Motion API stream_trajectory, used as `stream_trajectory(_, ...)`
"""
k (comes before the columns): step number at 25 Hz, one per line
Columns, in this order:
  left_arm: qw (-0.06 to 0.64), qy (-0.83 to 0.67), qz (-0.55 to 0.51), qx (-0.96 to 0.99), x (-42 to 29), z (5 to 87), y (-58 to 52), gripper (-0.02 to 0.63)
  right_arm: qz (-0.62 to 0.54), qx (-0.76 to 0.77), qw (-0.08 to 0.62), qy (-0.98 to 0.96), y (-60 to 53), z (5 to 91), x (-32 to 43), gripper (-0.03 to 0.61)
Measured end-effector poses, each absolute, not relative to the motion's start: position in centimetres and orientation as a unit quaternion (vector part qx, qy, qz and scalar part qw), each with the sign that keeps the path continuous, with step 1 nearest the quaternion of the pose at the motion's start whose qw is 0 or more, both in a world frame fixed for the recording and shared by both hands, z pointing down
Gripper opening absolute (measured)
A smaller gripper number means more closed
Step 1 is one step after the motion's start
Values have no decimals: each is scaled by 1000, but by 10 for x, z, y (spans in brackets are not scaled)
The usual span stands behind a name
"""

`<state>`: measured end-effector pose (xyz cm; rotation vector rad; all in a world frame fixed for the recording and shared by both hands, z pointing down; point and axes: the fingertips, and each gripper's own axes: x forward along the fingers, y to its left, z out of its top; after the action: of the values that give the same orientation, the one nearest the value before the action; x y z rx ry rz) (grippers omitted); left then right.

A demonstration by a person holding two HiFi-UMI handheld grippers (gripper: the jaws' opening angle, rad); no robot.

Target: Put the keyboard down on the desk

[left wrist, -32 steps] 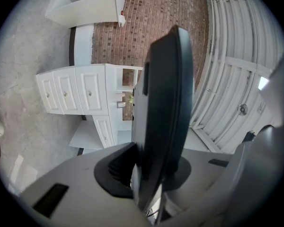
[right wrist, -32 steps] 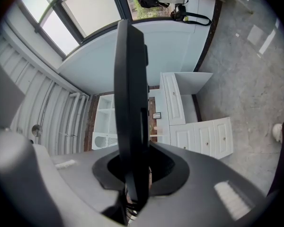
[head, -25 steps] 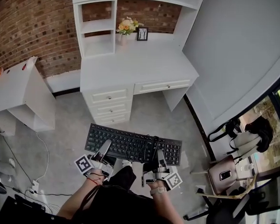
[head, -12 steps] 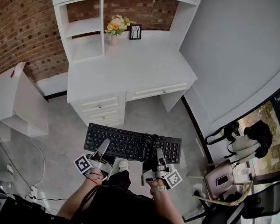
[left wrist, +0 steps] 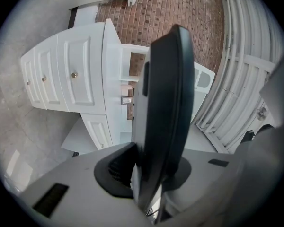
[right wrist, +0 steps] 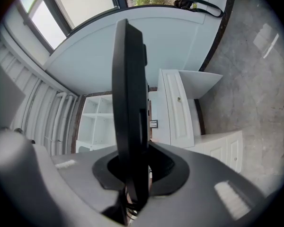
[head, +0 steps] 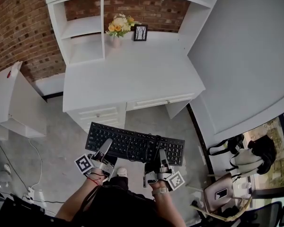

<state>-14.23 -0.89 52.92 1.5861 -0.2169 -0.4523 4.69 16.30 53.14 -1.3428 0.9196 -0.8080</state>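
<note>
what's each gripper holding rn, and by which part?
Both hold the keyboard by its near long edge: the left gripper toward its left end, the right gripper toward its right end.

**Matt black plastic, white paint, raw brick**

The keyboard (head: 135,145) looks like black plastic, matt on both keys and frame. The desk (head: 132,74), at twelve o'clock from it, has smooth white paint with a soft satin sheen, and its drawer knobs (left wrist: 74,74) look metallic. The brick wall (head: 19,27), toward ten o'clock, is rough and unglazed. The floor (head: 57,136) is grey, smooth and faintly reflective, like polished concrete.
</note>
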Motion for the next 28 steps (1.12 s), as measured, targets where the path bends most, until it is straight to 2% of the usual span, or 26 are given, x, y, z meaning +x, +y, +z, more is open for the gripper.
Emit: stream_trajectory(28, 660, -149, -231, 699, -94, 537, -83, 52, -402, -545, 596, 431, 61, 545, 115, 67)
